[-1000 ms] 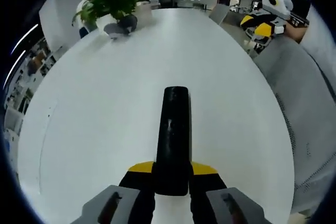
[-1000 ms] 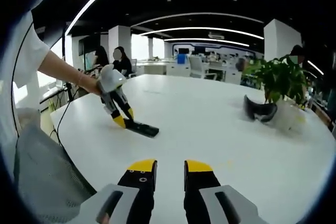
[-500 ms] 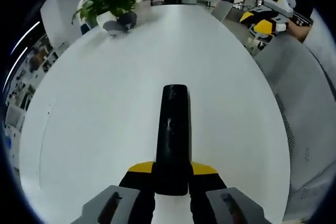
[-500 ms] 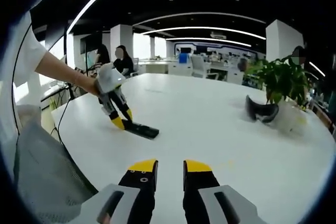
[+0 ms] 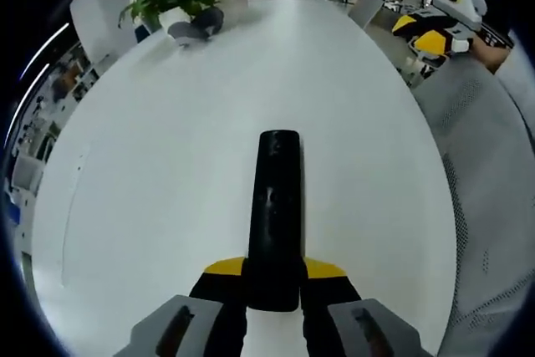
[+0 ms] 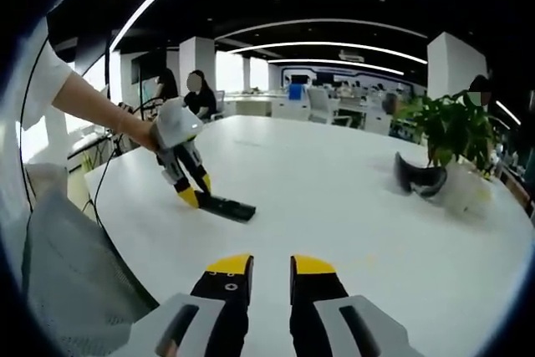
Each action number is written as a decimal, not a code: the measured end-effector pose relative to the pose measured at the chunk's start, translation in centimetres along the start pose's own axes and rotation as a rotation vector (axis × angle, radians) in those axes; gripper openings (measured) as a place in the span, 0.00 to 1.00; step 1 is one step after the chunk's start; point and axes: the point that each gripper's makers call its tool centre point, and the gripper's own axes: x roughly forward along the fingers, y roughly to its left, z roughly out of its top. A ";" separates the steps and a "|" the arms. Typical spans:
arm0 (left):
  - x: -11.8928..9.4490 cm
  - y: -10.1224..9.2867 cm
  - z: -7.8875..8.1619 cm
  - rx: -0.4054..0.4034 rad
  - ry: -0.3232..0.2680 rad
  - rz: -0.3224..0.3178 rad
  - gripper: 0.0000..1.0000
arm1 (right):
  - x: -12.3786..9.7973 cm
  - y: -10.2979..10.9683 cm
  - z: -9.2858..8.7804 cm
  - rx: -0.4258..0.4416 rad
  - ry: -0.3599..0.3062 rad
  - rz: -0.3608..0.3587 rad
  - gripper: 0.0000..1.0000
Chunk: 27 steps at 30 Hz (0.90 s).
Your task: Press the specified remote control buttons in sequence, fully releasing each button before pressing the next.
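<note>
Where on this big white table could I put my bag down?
Most of the table is bare: the wide stretch between the remote control, held by the left gripper, and the potted plant with the dark headset beside it. Only that plant corner and the remote's edge are occupied.

I see a white oval bench (image 5: 150, 148). Black remote (image 5: 276, 206) lies flat on it near my edge. Far end: potted plant (image 6: 451, 144) with a dark curved object (image 6: 415, 177) just beside it.
</note>
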 end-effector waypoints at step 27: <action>0.1 -2.6 0.1 0.005 0.047 0.008 0.22 | 0.0 0.3 0.2 -0.007 -0.008 0.013 0.12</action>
